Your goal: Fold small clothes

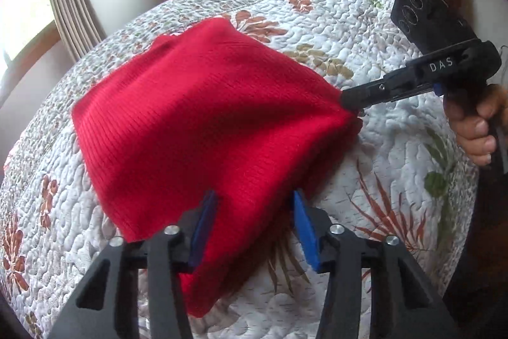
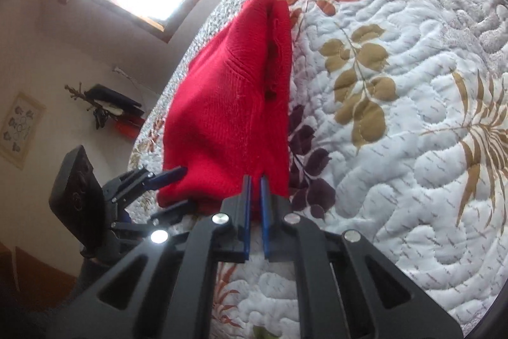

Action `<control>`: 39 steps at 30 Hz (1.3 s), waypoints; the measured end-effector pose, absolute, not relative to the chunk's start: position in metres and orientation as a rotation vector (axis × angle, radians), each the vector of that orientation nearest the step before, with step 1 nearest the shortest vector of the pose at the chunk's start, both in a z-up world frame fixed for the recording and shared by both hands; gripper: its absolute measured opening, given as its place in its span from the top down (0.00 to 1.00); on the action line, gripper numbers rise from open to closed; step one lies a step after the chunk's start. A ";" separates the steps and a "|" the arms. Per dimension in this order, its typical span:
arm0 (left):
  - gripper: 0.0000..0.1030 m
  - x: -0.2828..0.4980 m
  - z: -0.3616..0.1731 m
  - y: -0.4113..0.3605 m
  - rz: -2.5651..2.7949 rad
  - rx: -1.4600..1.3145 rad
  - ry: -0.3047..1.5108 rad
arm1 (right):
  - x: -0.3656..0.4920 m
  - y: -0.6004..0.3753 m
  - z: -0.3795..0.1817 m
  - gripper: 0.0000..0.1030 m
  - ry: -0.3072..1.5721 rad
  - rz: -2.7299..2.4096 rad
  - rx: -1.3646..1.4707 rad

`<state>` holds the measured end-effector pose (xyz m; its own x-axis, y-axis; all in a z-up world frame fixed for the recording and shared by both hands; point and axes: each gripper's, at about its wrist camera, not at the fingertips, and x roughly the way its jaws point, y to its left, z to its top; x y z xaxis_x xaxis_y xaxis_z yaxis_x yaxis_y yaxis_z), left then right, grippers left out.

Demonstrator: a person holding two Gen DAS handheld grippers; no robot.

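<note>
Left wrist view: red ribbed knit garment (image 1: 203, 123) is raised off the quilted floral bedspread (image 1: 365, 21) at its near edge, far edge resting on the bed. Right gripper (image 1: 350, 102) is clenched on one corner. Left gripper (image 1: 252, 227) has its blue pads apart, knit between them; released, or not yet closed. Right wrist view: garment (image 2: 228, 116) appears doubled into layers. Judgement: a fold is in progress; the lifted edge remains to be laid down and flattened.
</note>
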<state>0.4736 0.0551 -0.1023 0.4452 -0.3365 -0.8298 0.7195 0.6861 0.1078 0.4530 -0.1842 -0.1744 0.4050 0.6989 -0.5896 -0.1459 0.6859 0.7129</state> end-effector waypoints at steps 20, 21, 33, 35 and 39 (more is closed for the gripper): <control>0.85 0.451 -0.115 0.076 -0.751 0.496 0.854 | 0.452 -0.102 -0.143 0.83 0.970 0.678 0.226; 0.85 0.450 -0.108 0.080 -0.760 0.471 0.850 | 0.457 -0.112 -0.131 0.83 0.931 0.672 0.241; 0.52 0.469 -0.092 0.071 -0.894 0.196 0.820 | 0.617 -0.172 -0.133 0.59 0.946 0.519 0.554; 0.54 0.479 -0.107 0.066 -0.899 0.170 0.897 | 0.623 -0.166 -0.134 0.85 0.950 0.549 0.530; 0.55 0.480 -0.122 0.071 -0.903 0.128 0.921 | 0.614 -0.167 -0.116 0.90 0.802 0.664 0.528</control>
<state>0.4798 0.0710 -0.1225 0.2784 -0.6196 -0.7339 0.7218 0.6391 -0.2657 0.6142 -0.1673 -0.1160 0.5165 0.7121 -0.4756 -0.3349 0.6792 0.6531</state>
